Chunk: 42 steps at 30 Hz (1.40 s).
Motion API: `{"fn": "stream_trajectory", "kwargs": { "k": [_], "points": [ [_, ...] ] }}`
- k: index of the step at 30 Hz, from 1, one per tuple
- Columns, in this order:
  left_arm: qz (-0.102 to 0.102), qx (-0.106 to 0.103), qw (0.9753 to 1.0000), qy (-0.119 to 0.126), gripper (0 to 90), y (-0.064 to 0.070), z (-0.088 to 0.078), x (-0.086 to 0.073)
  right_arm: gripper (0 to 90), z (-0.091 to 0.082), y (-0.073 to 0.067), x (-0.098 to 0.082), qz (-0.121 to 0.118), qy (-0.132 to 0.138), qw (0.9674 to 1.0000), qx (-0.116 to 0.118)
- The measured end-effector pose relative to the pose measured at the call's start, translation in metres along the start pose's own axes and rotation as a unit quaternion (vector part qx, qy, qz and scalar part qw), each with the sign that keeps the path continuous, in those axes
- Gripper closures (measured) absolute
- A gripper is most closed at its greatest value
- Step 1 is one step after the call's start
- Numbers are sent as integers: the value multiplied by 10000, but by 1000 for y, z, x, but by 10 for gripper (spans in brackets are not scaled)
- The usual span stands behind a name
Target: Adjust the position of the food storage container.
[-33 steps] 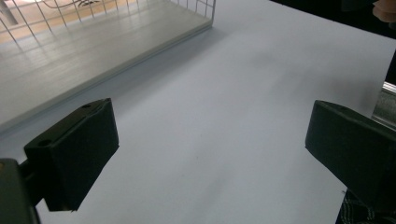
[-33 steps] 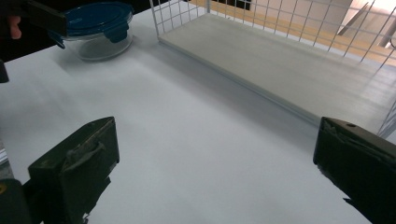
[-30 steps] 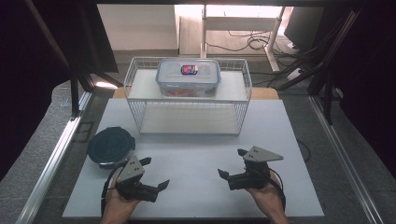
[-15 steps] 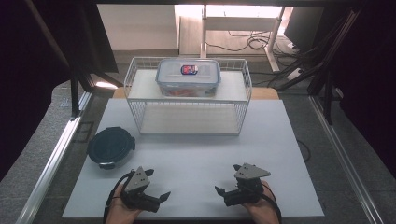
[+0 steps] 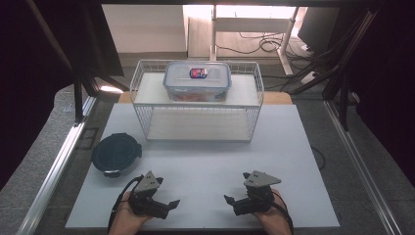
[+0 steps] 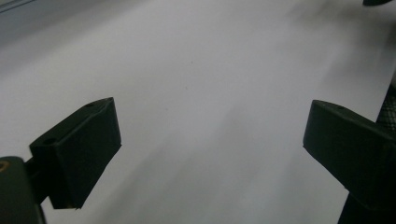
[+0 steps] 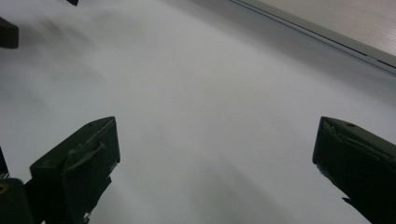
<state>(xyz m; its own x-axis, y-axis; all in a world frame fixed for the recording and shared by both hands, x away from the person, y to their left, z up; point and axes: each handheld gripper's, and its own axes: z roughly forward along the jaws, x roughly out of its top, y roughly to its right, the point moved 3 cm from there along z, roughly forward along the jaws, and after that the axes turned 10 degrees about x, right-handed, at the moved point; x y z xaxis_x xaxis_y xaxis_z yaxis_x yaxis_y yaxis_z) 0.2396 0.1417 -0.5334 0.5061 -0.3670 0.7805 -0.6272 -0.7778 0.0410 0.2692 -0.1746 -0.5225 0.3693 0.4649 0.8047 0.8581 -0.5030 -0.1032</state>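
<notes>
Both grippers are resting low at the near edge of the white table point(image 5: 205, 161), a smooth matt sheet. The left gripper point(image 5: 169, 205) is sitting in the person's left hand point(image 5: 128, 218), its black blocky jaws standing wide apart with nothing between them; in the left gripper view they are framing bare table surface. The right gripper point(image 5: 231, 203) is sitting in the right hand point(image 5: 271, 220), carrying a grey three-cornered plate on top, its jaws likewise spread and holding nothing.

Against the frame one second ago, both grippers are lying nearer the table's front edge, and the forearms are showing less.

The dark round lid point(image 5: 116, 154), glossy with a raised rim, is lying flat on the table just beyond the left gripper, apart from it. A white wire rack point(image 5: 198, 125) is standing across the far half of the table. On its top shelf a clear plastic box point(image 5: 197, 81) with rounded corners and a clipped lid is sitting upright, well apart from both grippers. Nothing is standing between the grippers and the lid.
</notes>
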Motion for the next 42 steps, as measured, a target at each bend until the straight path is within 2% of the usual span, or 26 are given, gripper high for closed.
{"fn": "stream_trajectory", "kwargs": {
  "k": [2,4,7,10,13,15,16,18,20,21,22,24,26,27,29,30,32,35,37,40,41,42],
  "points": [
    [-26,19,10000,35,72,-5,-4,6,3,0,0,0,3,15,10000,51],
    [-2,227,9996,152,147,-14,-13,15,3,0,0,0,5,15,10000,48],
    [-232,311,9989,245,345,-34,-26,26,3,0,1,0,11,-1,10000,39],
    [-380,517,9979,75,581,-59,-31,32,4,0,1,-1,21,-10,10000,42],
    [-460,806,9957,-82,767,-83,-31,34,5,0,2,-1,17,-14,10000,51],
    [-546,948,9940,-75,866,-98,-32,34,8,0,1,-1,-2,-20,10000,86],
    [-605,1010,9930,-75,897,-104,-33,34,8,1,1,-1,-8,-37,9999,96],
    [-720,1177,9904,-58,900,-120,-36,34,10,3,1,-1,-26,-79,9999,128],
    [-749,1539,9852,-78,900,-139,-41,33,11,4,0,-2,-58,-111,9998,144],
    [-853,1632,9829,-62,900,-148,-43,31,11,4,0,-2,-85,-128,9998,147],
    [-999,1762,9793,-37,900,-160,-47,28,12,4,-1,-2,-94,-144,9997,151],
    [-1169,1895,9749,-7,900,-173,-50,24,15,4,-1,-2,-97,-144,9997,170],
    [-1293,2164,9677,-28,900,-188,-55,16,17,4,-1,-2,-108,-165,9997,171],
    [-1324,2260,9651,-45,900,-193,-57,13,17,4,0,-2,-105,-180,9996,174],
    [-1472,2530,9562,-36,900,-207,-62,5,18,4,0,-3,-94,-206,9996,168],
    [-1509,2592,9539,-48,900,-212,-63,3,19,5,0,-3,-106,-217,9996,173],
    [-1596,2805,9465,-95,900,-224,-64,-4,19,5,0,-3,-108,-242,9995,166],
    [-1651,2905,9423,-193,900,-235,-60,-8,20,7,0,-4,-113,-300,9994,162],
    [-1694,2909,9414,-216,900,-241,-56,-8,20,8,0,-5,-129,-323,9993,149],
    [-1668,2958,9398,-378,900,-247,-47,-8,20,7,0,-5,-136,-330,9993,131],
    [-1645,3006,9384,-455,900,-248,-43,-9,21,7,0,-5,-132,-331,9993,131],
    [-1690,2989,9383,-416,900,-249,-41,-9,21,7,1,-5,-137,-332,9993,129]
  ]
}}
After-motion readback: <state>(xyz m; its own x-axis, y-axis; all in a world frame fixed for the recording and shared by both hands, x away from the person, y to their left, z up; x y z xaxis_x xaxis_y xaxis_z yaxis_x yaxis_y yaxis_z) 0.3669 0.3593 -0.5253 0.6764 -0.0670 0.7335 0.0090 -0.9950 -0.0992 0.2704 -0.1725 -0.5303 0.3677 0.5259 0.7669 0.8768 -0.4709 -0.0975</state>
